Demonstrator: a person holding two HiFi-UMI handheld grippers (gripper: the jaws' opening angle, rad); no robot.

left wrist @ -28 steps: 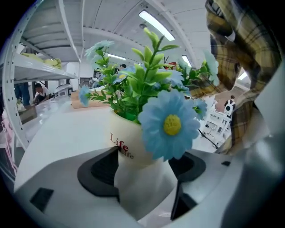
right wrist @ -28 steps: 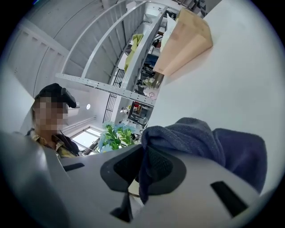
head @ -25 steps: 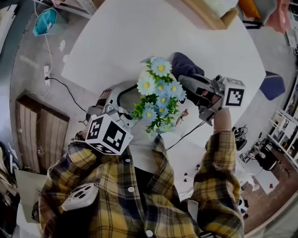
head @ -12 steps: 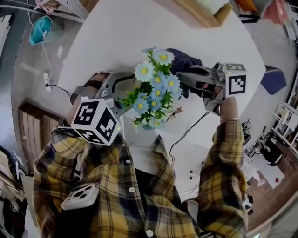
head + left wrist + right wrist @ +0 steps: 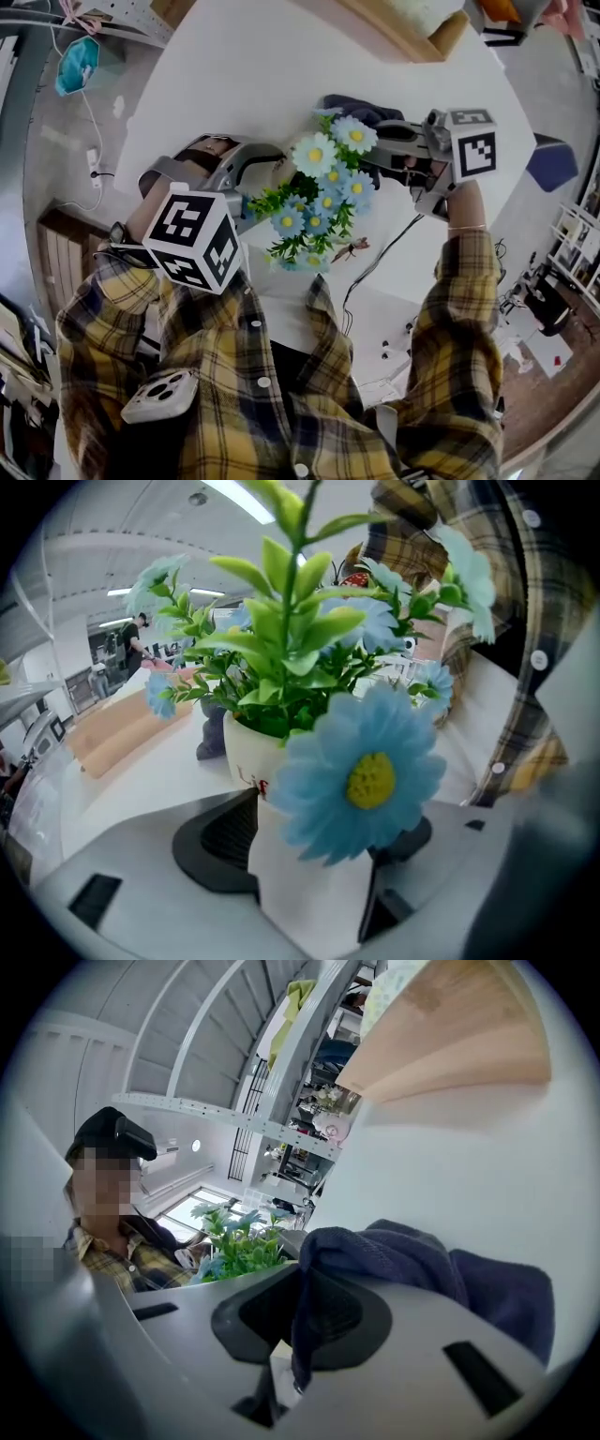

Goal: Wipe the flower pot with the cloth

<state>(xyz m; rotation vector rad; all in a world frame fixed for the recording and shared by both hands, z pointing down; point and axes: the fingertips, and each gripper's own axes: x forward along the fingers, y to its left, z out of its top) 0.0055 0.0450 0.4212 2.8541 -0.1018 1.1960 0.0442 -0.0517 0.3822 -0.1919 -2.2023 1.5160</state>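
Observation:
A white flower pot (image 5: 281,855) with blue daisies (image 5: 323,187) and green leaves is held up over the white table (image 5: 262,66). My left gripper (image 5: 305,855) is shut on the pot, one black pad on each side. In the head view the left gripper (image 5: 258,183) sits left of the flowers. My right gripper (image 5: 380,155) is shut on a dark blue cloth (image 5: 422,1269), which hangs out past the jaws. The cloth (image 5: 361,108) lies just right of and behind the flowers. The pot itself is hidden by the flowers in the head view.
A wooden tray (image 5: 403,28) stands at the table's far edge, seen too in the right gripper view (image 5: 450,1030). A small dark figurine (image 5: 211,738) stands on the table behind the pot. A black cable (image 5: 375,267) trails off the table's near side.
The pot and flowers have moved up and to the right, closer to the cloth. The left gripper has swung left and nearer to me. The right gripper shifted slightly farther away.

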